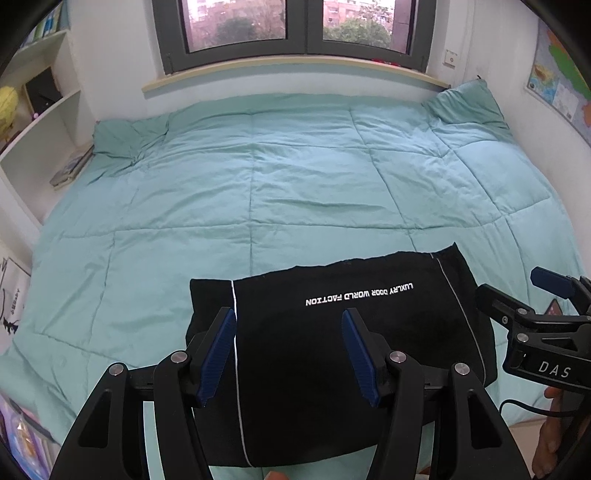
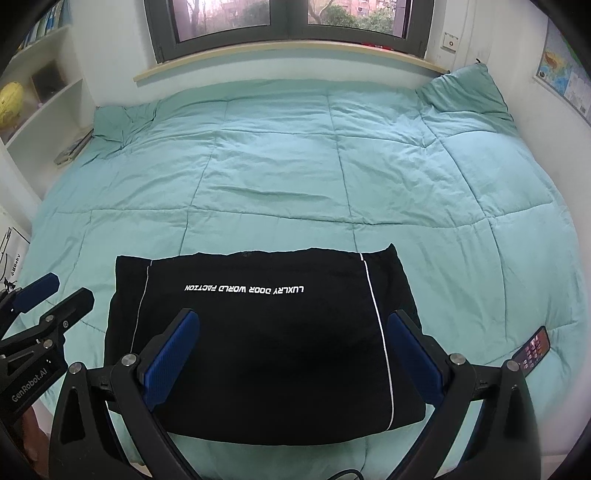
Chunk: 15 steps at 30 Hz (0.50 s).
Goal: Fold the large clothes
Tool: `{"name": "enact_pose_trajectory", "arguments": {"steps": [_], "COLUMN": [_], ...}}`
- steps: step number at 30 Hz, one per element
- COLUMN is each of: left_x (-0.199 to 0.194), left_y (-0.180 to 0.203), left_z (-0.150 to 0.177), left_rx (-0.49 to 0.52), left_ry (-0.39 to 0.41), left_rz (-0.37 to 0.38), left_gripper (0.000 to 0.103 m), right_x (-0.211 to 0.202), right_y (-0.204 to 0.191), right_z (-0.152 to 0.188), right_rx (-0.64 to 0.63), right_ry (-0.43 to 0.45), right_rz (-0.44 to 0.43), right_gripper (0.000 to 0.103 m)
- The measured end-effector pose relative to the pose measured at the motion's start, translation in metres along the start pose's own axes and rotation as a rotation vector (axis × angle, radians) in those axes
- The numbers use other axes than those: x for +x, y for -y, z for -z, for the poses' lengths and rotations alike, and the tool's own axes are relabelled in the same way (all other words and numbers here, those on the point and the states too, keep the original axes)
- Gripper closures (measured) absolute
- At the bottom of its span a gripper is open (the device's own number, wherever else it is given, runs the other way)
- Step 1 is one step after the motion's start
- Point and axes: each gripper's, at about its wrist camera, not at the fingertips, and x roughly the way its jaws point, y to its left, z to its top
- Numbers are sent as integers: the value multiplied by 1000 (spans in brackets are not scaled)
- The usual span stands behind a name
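A black garment [image 1: 332, 332] with white piping and white lettering lies folded into a compact rectangle on the near part of the teal quilt [image 1: 258, 177]; it also shows in the right wrist view [image 2: 266, 332]. My left gripper [image 1: 290, 317] is open and empty, hovering above the garment's near left part. My right gripper [image 2: 293, 317] is open and empty above its near right part. Each gripper shows at the edge of the other's view: the right one [image 1: 524, 291], the left one [image 2: 70, 288].
A phone [image 2: 533, 350] lies on the quilt to the right of the garment. A teal pillow [image 2: 465, 92] leans at the far right corner. White shelves [image 1: 44, 122] stand along the left wall, a window [image 1: 295, 29] behind the bed.
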Motion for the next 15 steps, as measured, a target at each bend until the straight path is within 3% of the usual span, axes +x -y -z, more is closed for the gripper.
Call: {"name": "enact_pose_trajectory", "arguments": {"steps": [15], "left_x": [6], "left_y": [5], "left_z": [1], "left_rx": [26], "left_ry": [-13], "left_rz": [-9], "left_gripper": [42], "right_x": [11], "right_y": [4], "right_z": [3], "right_rx": [9], "right_ry": [-29], "right_rz": [-9], "right_gripper": [1]}}
